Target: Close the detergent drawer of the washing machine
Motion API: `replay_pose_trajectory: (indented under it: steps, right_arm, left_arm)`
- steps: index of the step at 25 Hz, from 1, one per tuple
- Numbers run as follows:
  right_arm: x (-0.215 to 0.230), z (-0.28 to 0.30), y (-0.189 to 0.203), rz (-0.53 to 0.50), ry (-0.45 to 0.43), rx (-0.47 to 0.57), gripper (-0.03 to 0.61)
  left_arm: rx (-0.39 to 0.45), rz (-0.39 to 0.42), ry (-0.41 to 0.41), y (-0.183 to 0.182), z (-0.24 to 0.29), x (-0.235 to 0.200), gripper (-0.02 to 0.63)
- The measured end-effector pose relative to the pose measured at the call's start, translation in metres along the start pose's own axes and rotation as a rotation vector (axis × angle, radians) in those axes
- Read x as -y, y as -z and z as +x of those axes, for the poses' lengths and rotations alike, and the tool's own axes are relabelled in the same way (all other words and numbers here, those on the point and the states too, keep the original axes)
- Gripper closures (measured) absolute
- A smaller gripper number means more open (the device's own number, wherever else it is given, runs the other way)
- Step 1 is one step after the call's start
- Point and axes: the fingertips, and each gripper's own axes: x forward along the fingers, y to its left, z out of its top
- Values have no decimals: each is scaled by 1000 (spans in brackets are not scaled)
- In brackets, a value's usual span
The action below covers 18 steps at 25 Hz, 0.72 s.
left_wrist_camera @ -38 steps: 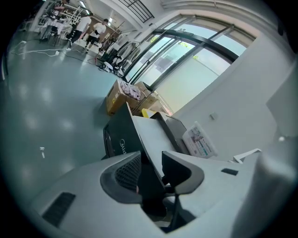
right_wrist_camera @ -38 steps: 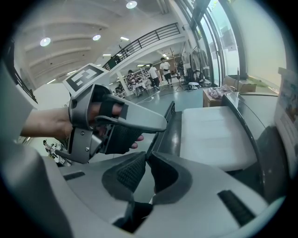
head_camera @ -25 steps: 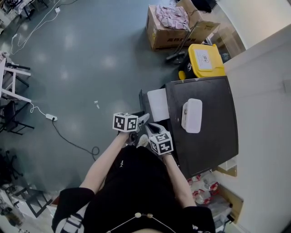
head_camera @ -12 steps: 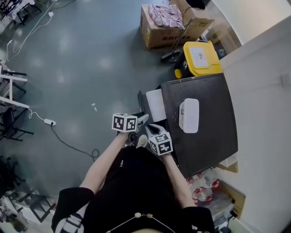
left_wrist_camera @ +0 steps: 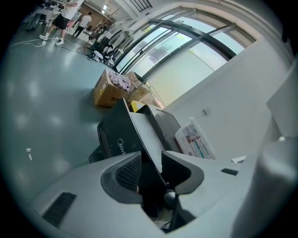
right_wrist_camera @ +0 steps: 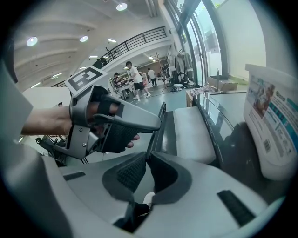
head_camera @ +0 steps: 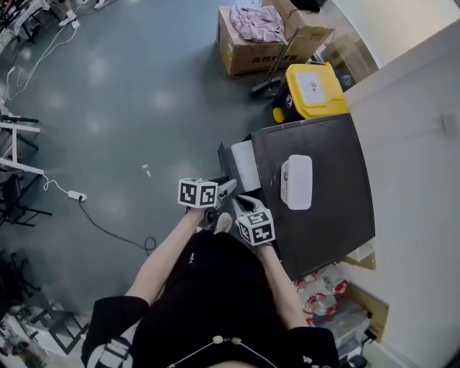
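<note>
The detergent drawer (head_camera: 246, 164) is pulled right out of the washing machine (head_camera: 338, 215), at the end of its front that is farther from me. I see a plain white inside, and I cannot tell whether anything lies in it. My left gripper (head_camera: 227, 188) is at the drawer's dark front panel. Its jaws stand wide with the panel's near end between them, and I cannot tell whether the pads touch it. My right gripper (head_camera: 240, 203) is just beside it, closer to the machine's front. Its jaws are drawn narrow, the tips all but meeting, with nothing that I can see between them. On the machine's dark top, nearer its front edge than its back, sits a white detergent tub (head_camera: 297, 182) with its lid on. Past the far edge of the machine stands a bin (head_camera: 313, 90) with its yellow lid shut. Beyond it, on the floor (head_camera: 129, 93), an open cardboard box (head_camera: 248, 54) holds pinkish clothes (head_camera: 253, 21).
</note>
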Motion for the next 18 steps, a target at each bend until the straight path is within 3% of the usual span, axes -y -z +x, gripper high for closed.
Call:
replay_pose_trajectory:
  steps: [18]
  right_arm:
    - [27, -9, -1, 32, 60, 6, 543]
  left_arm:
    - [-24, 15, 37, -6, 23, 12, 477]
